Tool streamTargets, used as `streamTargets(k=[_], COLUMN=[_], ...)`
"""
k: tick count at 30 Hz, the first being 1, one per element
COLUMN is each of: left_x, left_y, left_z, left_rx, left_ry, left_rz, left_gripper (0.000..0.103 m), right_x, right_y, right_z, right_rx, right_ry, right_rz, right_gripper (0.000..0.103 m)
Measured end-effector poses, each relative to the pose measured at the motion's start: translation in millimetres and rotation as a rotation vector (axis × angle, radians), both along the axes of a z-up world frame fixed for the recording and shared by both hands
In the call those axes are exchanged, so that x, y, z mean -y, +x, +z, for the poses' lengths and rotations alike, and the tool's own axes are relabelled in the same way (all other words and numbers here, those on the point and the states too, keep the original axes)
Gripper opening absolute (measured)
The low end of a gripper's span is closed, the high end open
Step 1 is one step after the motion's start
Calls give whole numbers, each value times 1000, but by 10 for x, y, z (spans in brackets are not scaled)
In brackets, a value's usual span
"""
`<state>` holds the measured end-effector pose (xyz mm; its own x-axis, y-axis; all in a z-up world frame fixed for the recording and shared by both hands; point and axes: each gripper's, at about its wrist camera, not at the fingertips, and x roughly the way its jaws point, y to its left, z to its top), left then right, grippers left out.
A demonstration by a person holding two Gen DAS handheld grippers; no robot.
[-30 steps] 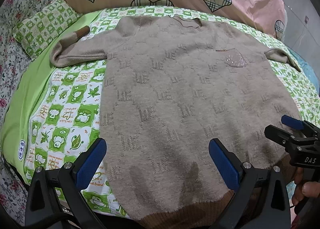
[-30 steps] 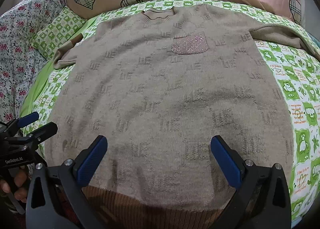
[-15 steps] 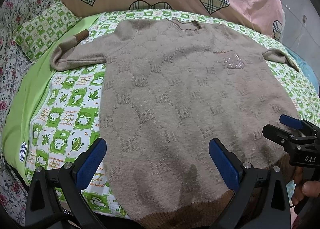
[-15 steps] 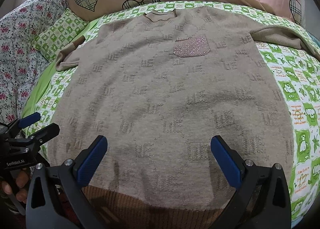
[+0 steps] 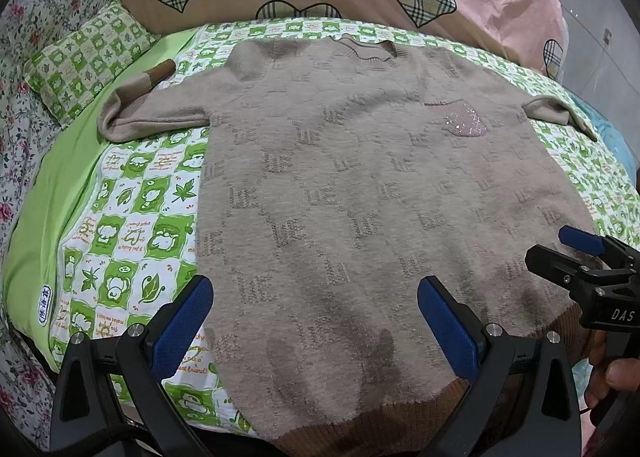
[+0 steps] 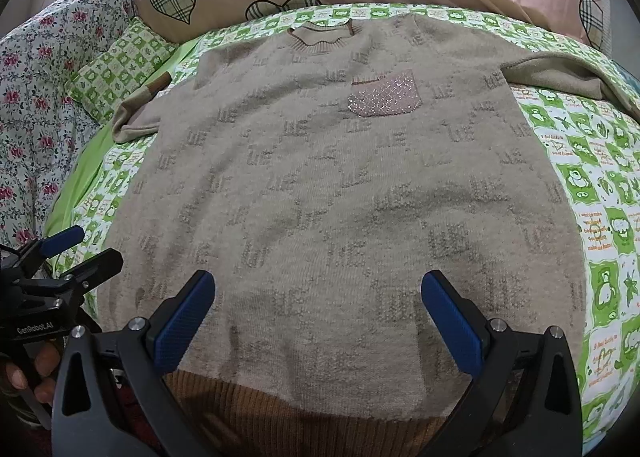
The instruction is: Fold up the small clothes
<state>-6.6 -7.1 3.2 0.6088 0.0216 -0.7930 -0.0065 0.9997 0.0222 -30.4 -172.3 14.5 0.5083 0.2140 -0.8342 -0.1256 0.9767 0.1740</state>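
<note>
Sweater [image 5: 360, 193] lengthwise, collar [image 5: 368, 51] farthest

a small beige knit sweater [image 5: 360, 197] lies spread flat, front side up, on the green-and-white checked bedsheet [image 5: 132, 217] — neckline toward the far pillows, hem nearest the cameras. its fabric carries a repeated woven letter pattern in a slightly darker tone. a sparkly pink chest pocket [image 6: 386, 95] sits below the ribbed round collar [image 6: 322, 37]. the wide hem band [image 6: 248, 409] is ribbed and darker brown. one sleeve [image 5: 156, 113] stretches sideways and doubles back, its brown cuff [image 5: 162, 71] resting on the sheet — the other sleeve [image 6: 560, 77] trails off toward the bed's opposite edge.
</note>
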Motion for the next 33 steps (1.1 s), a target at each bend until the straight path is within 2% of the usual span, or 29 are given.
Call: streamTargets(k=[4, 8, 11, 17, 20, 26, 33], left_x=[0, 5, 11, 27, 31, 50, 91], left_y=[8, 37, 73, 196, 270, 466, 674], left_z=[-6, -14, -14, -37, -44, -71, -62], left_rx=[-10, -35, -43, -88, -78, -82, -95], left_ry=[5, -37, -38, -27, -29, -17, -29], left_rz=[-2, -9, -18, -39, -43, -46, -49], left_gripper=[102, 102, 102, 102, 102, 102, 102], right_x=[-6, -3, 15, 142, 272, 693, 1555], right_y=[-1, -3, 5, 64, 108, 216, 460], right_z=[8, 25, 39, 116, 145, 213, 291], right_rx=[0, 18, 37, 17, 14, 41, 31], right_ry=[4, 6, -7, 45, 62, 143, 232], right_rz=[2, 4, 6, -13, -48, -150, -325], right_gripper=[103, 103, 103, 103, 103, 103, 102])
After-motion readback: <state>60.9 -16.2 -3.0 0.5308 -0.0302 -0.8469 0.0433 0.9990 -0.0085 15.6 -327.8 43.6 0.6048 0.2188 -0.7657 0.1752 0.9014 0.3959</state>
